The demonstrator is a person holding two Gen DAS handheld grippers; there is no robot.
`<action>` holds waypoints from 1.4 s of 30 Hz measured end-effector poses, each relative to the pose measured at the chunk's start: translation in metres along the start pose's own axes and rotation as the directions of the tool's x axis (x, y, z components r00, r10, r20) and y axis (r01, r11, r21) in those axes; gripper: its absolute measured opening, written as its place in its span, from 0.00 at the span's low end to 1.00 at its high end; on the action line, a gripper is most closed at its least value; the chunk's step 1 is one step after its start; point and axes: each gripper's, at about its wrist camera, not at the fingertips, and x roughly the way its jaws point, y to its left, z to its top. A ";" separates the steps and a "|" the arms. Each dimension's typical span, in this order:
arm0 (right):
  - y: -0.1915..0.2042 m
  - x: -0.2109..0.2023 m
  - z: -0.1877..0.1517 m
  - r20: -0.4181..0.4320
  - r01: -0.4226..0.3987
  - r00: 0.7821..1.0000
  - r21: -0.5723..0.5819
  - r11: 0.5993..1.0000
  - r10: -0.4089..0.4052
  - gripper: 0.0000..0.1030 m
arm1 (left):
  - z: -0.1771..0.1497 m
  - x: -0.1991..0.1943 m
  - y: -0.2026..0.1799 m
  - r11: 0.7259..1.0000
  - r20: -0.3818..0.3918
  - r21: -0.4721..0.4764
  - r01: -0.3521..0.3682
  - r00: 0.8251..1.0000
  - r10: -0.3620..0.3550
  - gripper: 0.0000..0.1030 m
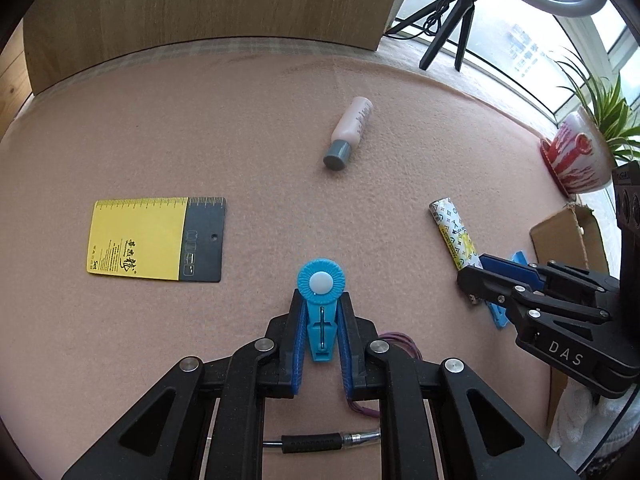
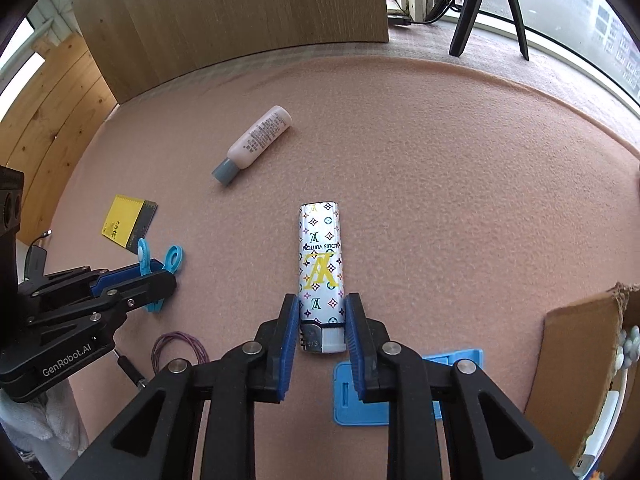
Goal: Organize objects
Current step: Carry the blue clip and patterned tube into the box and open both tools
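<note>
My left gripper (image 1: 321, 322) is shut on a blue clip (image 1: 320, 292) with a round white-centred head, low over the pink felt mat (image 1: 240, 128); it also shows in the right wrist view (image 2: 158, 276). My right gripper (image 2: 322, 320) is shut on a white patterned lighter (image 2: 321, 264) that lies on the mat; the lighter also shows in the left wrist view (image 1: 454, 234). A pink bottle (image 1: 350, 132) with a grey cap lies further back, also in the right wrist view (image 2: 256, 142). A yellow and grey card (image 1: 156, 240) lies left.
A blue flat holder (image 2: 360, 400) lies under my right gripper. A purple hair tie (image 2: 176, 350) and a black pen (image 1: 320, 442) lie near the front. A cardboard box (image 2: 580, 360) stands at right, a wooden board (image 1: 200, 0) behind, a potted plant (image 1: 580, 152) and tripod (image 1: 452, 20) by the window.
</note>
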 end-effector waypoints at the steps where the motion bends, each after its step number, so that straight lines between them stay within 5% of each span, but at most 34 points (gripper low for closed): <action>1: 0.000 -0.002 -0.006 0.003 -0.005 1.000 0.008 1.000 0.005 0.20 | -0.005 -0.002 -0.003 1.000 -0.001 0.013 -0.008 1.000 0.008 0.14; 8: 0.005 -0.017 -0.045 0.016 -0.035 0.999 0.053 0.998 0.034 0.20 | -0.030 -0.014 -0.016 1.000 0.003 0.024 -0.019 1.000 0.018 0.14; 16: -0.003 -0.057 -0.075 0.087 -0.058 0.995 0.115 0.992 0.048 0.20 | -0.034 -0.054 -0.035 0.998 0.093 0.056 -0.019 0.996 0.014 0.14; 26: -0.014 -0.116 -0.094 0.178 -0.056 0.983 0.112 0.992 0.035 0.20 | -0.039 -0.096 -0.072 0.994 0.158 0.105 0.039 0.986 -0.056 0.14; 42: -0.058 -0.196 -0.135 0.311 -0.037 0.950 0.216 0.976 -0.033 0.20 | -0.033 -0.108 -0.159 0.958 0.146 0.226 0.174 0.967 -0.210 0.14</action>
